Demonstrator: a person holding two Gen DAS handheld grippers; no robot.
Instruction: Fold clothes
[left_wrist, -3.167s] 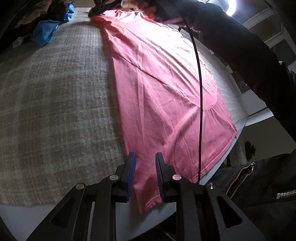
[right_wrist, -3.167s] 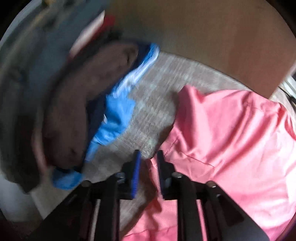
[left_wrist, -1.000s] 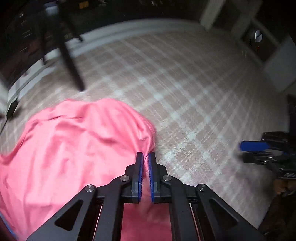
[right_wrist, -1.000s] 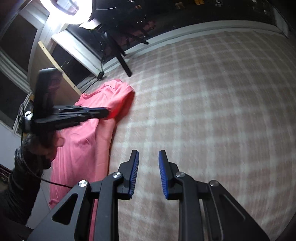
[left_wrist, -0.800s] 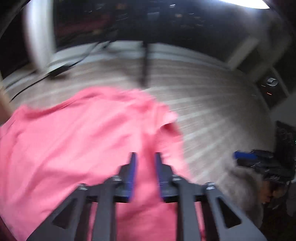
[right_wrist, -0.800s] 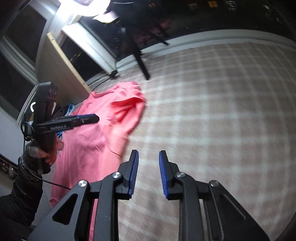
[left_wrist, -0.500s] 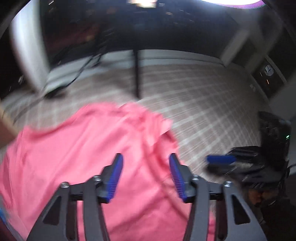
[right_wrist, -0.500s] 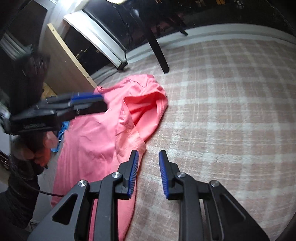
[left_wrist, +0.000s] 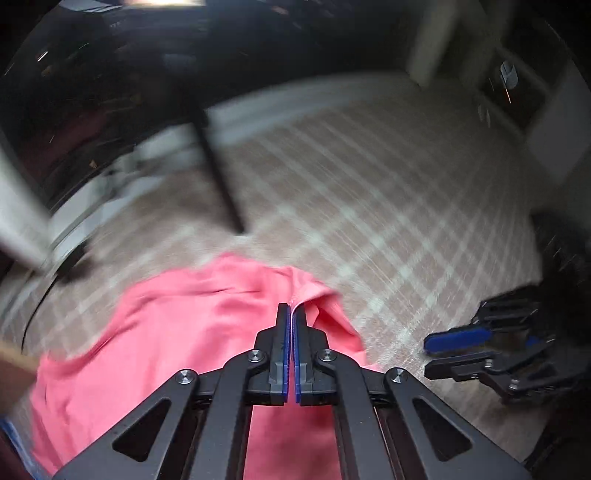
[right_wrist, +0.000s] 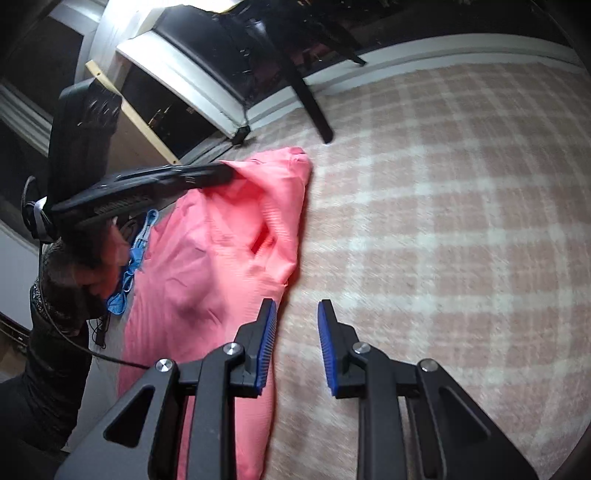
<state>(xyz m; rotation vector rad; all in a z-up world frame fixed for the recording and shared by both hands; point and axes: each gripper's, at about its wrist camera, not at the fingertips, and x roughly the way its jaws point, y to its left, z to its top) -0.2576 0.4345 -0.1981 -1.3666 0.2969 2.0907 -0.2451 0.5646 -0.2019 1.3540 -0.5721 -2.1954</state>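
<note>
Far left in my right camera: my left hand (right_wrist: 92, 254) in a dark sleeve (right_wrist: 48, 354), a bit of blue cloth (right_wrist: 135, 258) just beside it at the table edge.

Left claw (left_wrist: 292, 314) is pinched together on a fold of the pink shirt (left_wrist: 177, 332) at its far end; a thin edge of fabric shows between the pads. From the right camera that corner is lifted off the checked blanket (right_wrist: 443, 221) and bunched, the claw's tip buried in it.

The rest of the shirt lies flat along the blanket's left side, running back toward me.

Right claw (right_wrist: 296, 317) sits apart and widening, nothing between the fingers, just bare blanket. Its left finger (right_wrist: 267, 332) overlaps the shirt's right edge; contact unclear.

Beyond the shirt, a dark stand leg (right_wrist: 314, 107) comes down onto the blanket.
</note>
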